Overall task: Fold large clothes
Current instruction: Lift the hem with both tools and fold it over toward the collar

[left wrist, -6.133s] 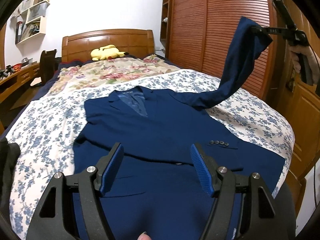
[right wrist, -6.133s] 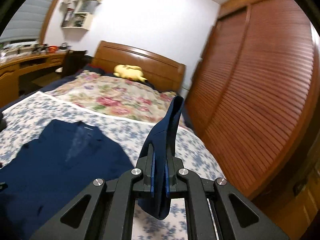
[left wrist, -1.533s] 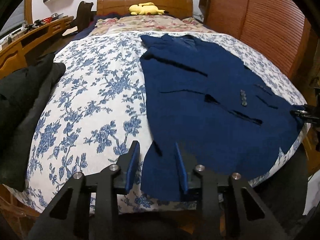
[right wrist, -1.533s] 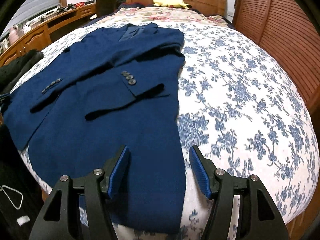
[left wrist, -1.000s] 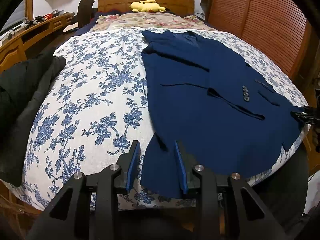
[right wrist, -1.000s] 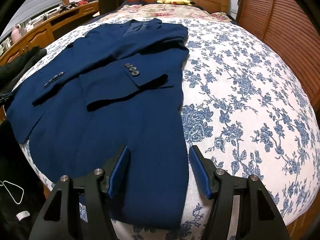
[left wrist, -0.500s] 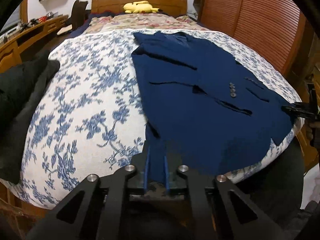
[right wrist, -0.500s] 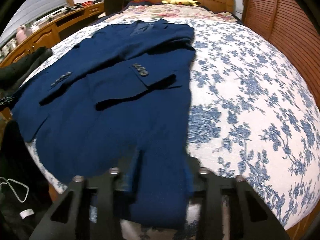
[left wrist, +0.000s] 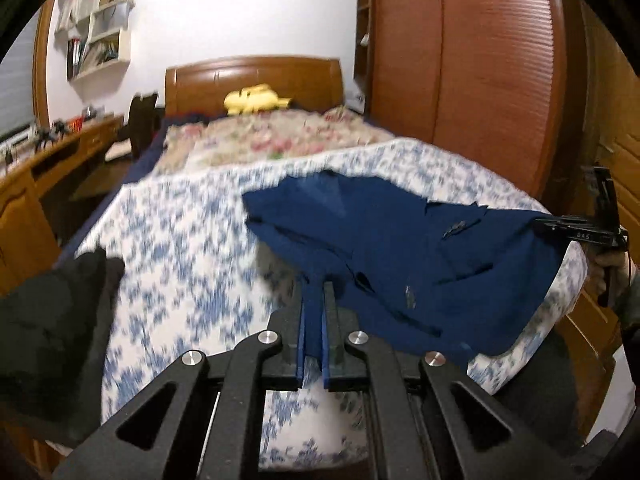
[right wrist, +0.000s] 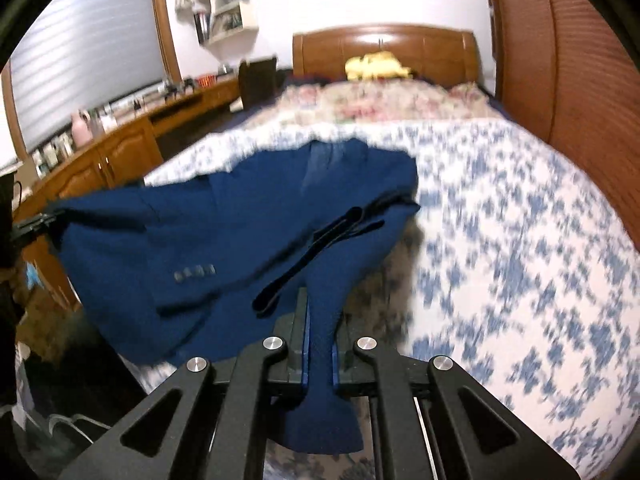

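Observation:
A navy blue suit jacket (left wrist: 400, 232) lies on the blue-flowered bed cover (left wrist: 180, 240), its hem end lifted off the bed. My left gripper (left wrist: 319, 292) has one lower corner of the jacket between its blue pads, jaws closing tight on the cloth. In the right wrist view the jacket (right wrist: 200, 232) hangs from my right gripper (right wrist: 320, 300), whose jaws are closing on the other lower corner; cloth bulges out behind the pads. Each gripper shows in the other's view, the right gripper (left wrist: 560, 224) and the left gripper (right wrist: 36, 224), at the jacket's far corner. The collar end rests on the bed.
A black garment (left wrist: 52, 320) lies on the bed's left edge. A yellow plush toy (left wrist: 256, 100) sits by the wooden headboard (right wrist: 384, 44). A slatted wooden wardrobe (left wrist: 480, 80) stands on the right, a long desk (right wrist: 120, 152) on the left.
Both grippers have shut on the jacket's lower corners and risen, lifting the hem end off the bed. Both views have tilted up towards the headboard.

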A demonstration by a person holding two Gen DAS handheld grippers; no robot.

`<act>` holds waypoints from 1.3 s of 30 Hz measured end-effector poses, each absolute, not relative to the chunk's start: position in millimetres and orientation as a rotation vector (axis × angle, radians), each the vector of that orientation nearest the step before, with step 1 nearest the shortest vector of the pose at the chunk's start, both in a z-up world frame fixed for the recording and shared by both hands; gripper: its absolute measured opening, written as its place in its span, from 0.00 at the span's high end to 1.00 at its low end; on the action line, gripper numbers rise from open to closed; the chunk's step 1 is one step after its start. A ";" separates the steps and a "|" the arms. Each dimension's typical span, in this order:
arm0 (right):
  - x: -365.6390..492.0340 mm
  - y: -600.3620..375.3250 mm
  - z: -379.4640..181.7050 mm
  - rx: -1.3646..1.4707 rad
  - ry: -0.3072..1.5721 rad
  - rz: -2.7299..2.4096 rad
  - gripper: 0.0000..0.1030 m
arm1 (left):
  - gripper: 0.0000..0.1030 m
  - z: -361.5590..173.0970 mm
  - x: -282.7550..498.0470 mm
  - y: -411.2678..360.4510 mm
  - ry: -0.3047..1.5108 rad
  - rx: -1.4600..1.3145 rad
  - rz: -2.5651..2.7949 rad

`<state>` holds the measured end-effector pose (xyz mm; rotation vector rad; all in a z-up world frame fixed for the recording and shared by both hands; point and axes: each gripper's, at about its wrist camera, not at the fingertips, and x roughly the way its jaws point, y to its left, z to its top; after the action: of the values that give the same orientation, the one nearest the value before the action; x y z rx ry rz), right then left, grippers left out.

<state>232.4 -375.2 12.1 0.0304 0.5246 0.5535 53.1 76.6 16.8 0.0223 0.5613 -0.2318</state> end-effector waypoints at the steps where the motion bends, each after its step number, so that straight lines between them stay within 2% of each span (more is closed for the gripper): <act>1: 228.1 -376.7 20.1 0.034 0.506 0.555 0.94 | 0.94 24.8 51.0 75.9 0.544 0.025 -0.233; 14: 105.3 -420.6 136.4 0.029 0.204 0.547 0.94 | 0.94 159.8 -13.2 70.0 0.273 0.057 -0.248; 20: 37.7 -453.1 166.1 0.035 0.080 0.530 0.94 | 0.94 188.1 -31.2 72.0 0.192 0.057 -0.232; 23: 24.4 -456.6 165.3 0.018 0.057 0.497 0.94 | 0.94 179.1 -10.7 74.9 0.221 0.043 -0.234; 28: 58.7 -434.9 138.9 -0.012 0.161 0.450 0.94 | 0.94 134.7 45.6 75.3 0.332 0.017 -0.203; 34: 140.6 -397.0 90.0 -0.048 0.296 0.386 0.93 | 0.94 70.4 121.0 75.7 0.458 -0.013 -0.152; 39: 208.4 -368.3 61.9 -0.051 0.372 0.349 0.93 | 0.94 35.0 145.1 62.9 0.495 -0.031 -0.148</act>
<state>208.4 -368.3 61.9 -0.0514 0.3722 0.3486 145.1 62.9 35.0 -0.0307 0.4953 -0.1476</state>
